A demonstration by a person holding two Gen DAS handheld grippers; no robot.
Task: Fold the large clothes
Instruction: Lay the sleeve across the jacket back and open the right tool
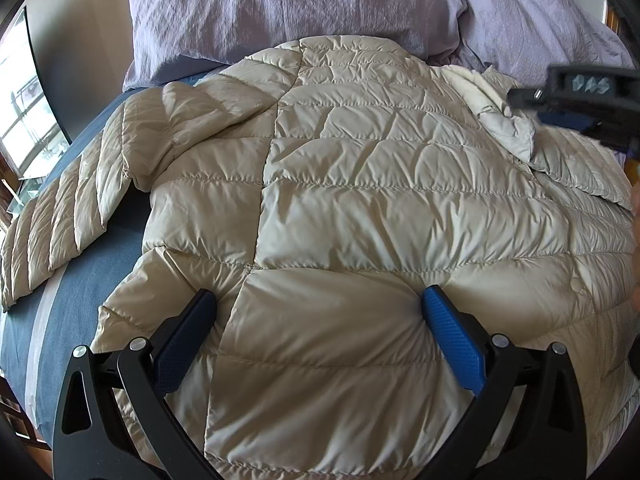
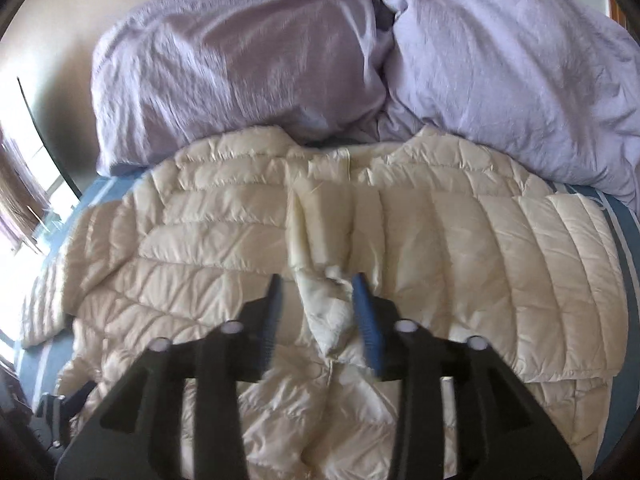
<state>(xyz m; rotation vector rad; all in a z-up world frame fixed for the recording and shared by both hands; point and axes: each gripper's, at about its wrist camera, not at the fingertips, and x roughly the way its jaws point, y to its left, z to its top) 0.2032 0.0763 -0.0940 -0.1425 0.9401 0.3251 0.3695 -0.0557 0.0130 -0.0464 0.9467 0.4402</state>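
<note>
Right by my left gripper (image 1: 320,308) lies the cream puffer jacket (image 1: 360,184), spread flat on the bed (image 1: 92,272). Its jaws are wide open, pressing down on the jacket. My right gripper (image 2: 316,292) has jaws part open over a loose jacket fold. Purple bedding (image 2: 240,60) is piled behind.

The left gripper (image 1: 320,304) points steeply downward, its jaws spread wide. The right gripper (image 2: 316,296) also tilts down, blurred, jaws partly apart with pale fabric between its fingertips.
</note>
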